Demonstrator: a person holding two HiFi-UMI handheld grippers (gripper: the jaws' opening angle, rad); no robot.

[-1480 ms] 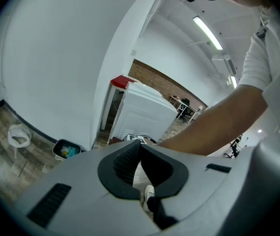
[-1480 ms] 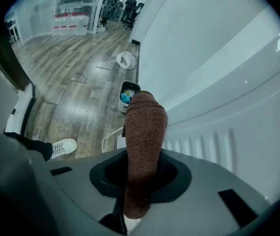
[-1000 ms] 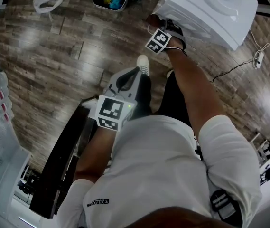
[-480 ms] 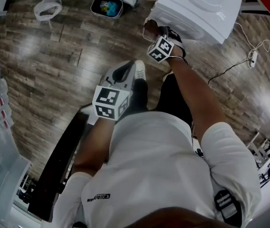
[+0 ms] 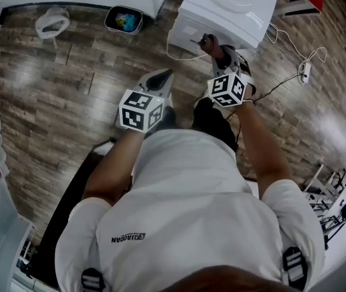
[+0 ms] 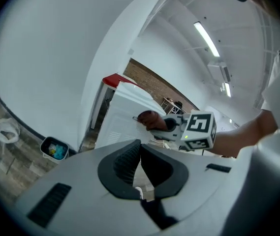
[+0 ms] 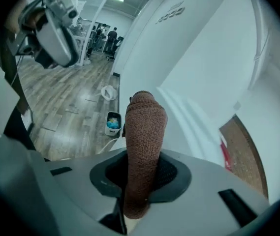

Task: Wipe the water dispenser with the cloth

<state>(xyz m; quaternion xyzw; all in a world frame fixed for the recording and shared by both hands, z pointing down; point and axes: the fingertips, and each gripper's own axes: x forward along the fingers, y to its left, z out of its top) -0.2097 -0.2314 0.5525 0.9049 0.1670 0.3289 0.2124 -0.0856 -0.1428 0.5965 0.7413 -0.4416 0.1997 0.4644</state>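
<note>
The white water dispenser (image 5: 227, 8) stands at the top middle of the head view. My right gripper (image 5: 216, 50) is shut on a brown cloth (image 5: 209, 41), whose end lies against the dispenser's front face. In the right gripper view the cloth (image 7: 144, 132) stands up between the jaws and hides the spot it touches on the dispenser (image 7: 184, 112). My left gripper (image 5: 163, 78) hangs over the floor to the left, short of the dispenser, jaws together and holding nothing. From the left gripper (image 6: 140, 144) view I see the dispenser (image 6: 125, 117) and the cloth (image 6: 149, 119) against it.
A small bin (image 5: 123, 20) and a white bag (image 5: 51, 20) lie on the wooden floor left of the dispenser. A white cable (image 5: 173, 47) loops at its left side; a power strip (image 5: 302, 70) lies to the right. A dark bench (image 5: 69, 212) runs along lower left.
The right gripper has slid the cloth from the dispenser's left corner toward the middle of its front. The left gripper has come up and forward. The head view has shifted toward the dispenser.
</note>
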